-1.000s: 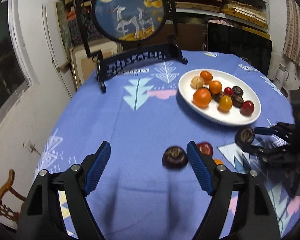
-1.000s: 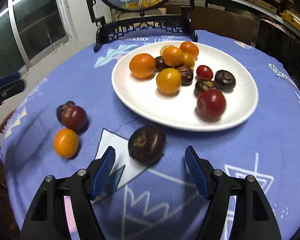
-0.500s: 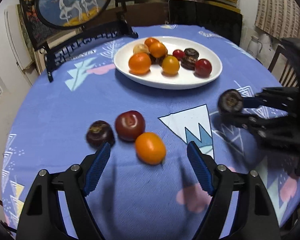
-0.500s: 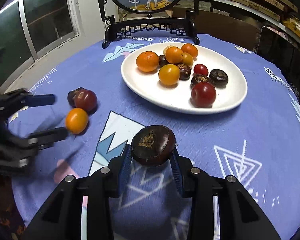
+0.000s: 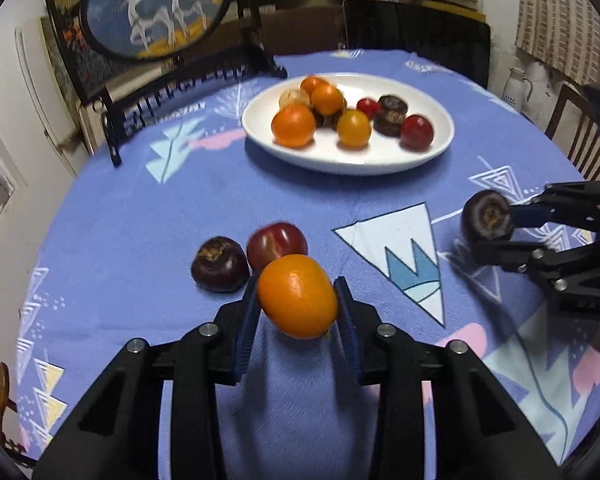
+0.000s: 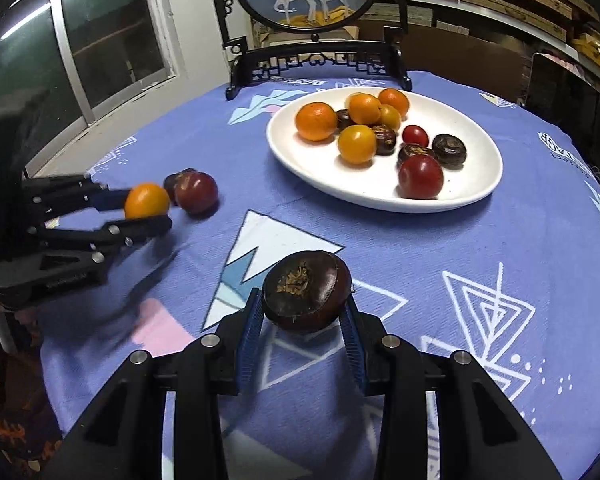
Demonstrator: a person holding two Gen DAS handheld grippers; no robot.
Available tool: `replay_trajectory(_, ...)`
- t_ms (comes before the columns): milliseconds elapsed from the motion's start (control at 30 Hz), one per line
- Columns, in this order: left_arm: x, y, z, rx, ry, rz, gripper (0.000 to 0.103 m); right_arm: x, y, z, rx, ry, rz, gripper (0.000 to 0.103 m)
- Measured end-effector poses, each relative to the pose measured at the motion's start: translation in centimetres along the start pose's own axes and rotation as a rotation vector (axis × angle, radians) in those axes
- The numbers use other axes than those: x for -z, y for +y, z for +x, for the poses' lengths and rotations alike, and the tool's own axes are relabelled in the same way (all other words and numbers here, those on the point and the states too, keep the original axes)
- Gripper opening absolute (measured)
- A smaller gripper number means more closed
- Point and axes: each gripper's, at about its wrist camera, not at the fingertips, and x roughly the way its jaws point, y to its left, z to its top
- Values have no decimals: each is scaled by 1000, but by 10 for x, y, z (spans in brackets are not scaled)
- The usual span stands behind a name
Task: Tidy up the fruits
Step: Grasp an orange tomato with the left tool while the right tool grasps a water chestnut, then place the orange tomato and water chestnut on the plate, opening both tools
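Two grasps at once, and two chances of a drop. Left gripper [image 5: 297, 298] clenched on an orange kumquat-like fruit [image 5: 297, 296] at lower centre of the left wrist view, pinched by blue ribbed pads [image 5: 247, 322] across a smooth, rounded skin; likely to squirt out forward if squeezed harder or swung fast toward the white plate [image 5: 440, 148] at upper centre. Right gripper [image 6: 305, 316] clamped on a dark brown water chestnut [image 6: 306, 290] at lower centre of the right wrist view, apparently held low on its flattened body with most of it riding above the pads, so prone to tilt or pop out on a jolt. Left behind on the blue patterned tablecloth [image 5: 140, 220], a red cherry tomato [image 5: 277, 242] touching a second dark chestnut [image 5: 220, 263], just beyond the left fingertips; easily nudged and sent rolling toward the table edge by a careless sweep. Plate already crowded toward its upper left with oranges, yellow tomatoes, red tomatoes and chestnuts; a release from height could knock those round pieces over the shallow rim. Both tools heading for one plate from opposite sides also risks a collision above it. Whether either fruit is lifted off the cloth: cannot tell for certain.
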Motion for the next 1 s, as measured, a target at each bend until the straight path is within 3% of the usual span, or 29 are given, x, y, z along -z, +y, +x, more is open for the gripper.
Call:
replay_trajectory(400,-7,-25,-2,3,-27,69,36,4,15,-2,-48,7,-20,38)
replay_trajectory(767,-72,-32,14,-26,-80,78,36,-34,-12,-16,-7,-77,16,39)
replay_trajectory(1000,-128,-30,36,-60,-116,80,36,-91,-61,-14,73,-181,82,39)
